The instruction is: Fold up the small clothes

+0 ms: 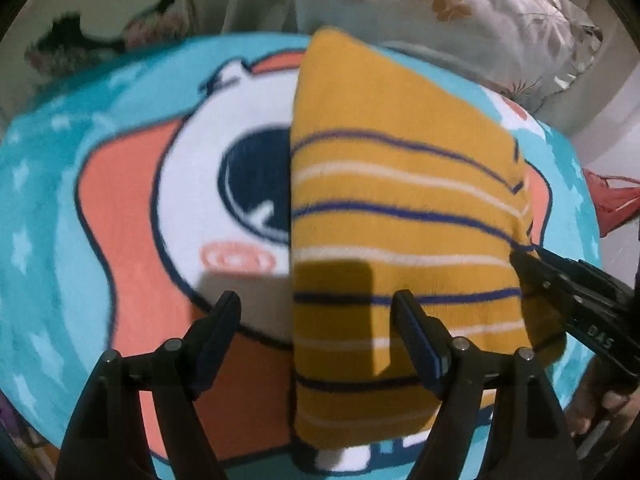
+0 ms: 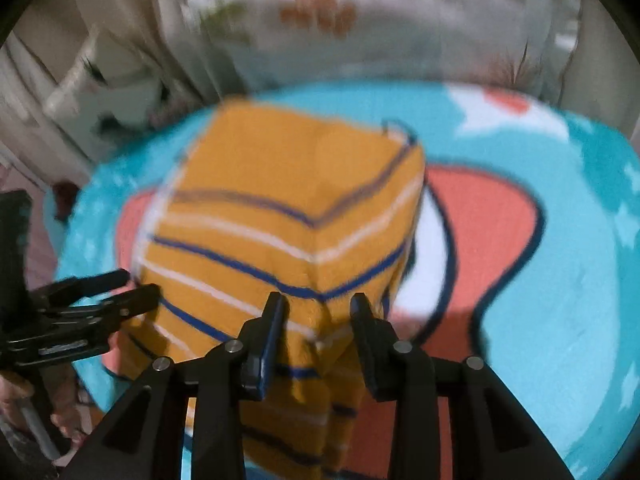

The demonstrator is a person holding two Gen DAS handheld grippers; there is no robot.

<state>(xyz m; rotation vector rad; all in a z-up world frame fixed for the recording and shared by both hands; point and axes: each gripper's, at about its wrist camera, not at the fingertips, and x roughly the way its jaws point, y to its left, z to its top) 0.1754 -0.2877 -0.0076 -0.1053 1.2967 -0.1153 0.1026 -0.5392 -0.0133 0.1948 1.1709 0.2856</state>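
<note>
A small mustard-yellow garment [image 1: 400, 208] with blue and white stripes lies folded lengthwise on a round cartoon rug [image 1: 120, 208]. My left gripper [image 1: 318, 304] is open and empty, hovering over the garment's near left edge. My right gripper [image 2: 318, 306] stands part open over a raised fold of the same garment [image 2: 288, 216]; whether its pads pinch the cloth is unclear. In the left wrist view the right gripper [image 1: 532, 258] touches the garment's right edge. In the right wrist view the left gripper [image 2: 140, 286] is at the garment's left edge.
The rug [image 2: 560, 280] is turquoise with a coral and white cartoon figure. Floral bedding [image 1: 460, 8] lies behind it. A red object [image 1: 612, 200] sits off the rug's right edge. A hand [image 2: 24, 396] shows at the lower left.
</note>
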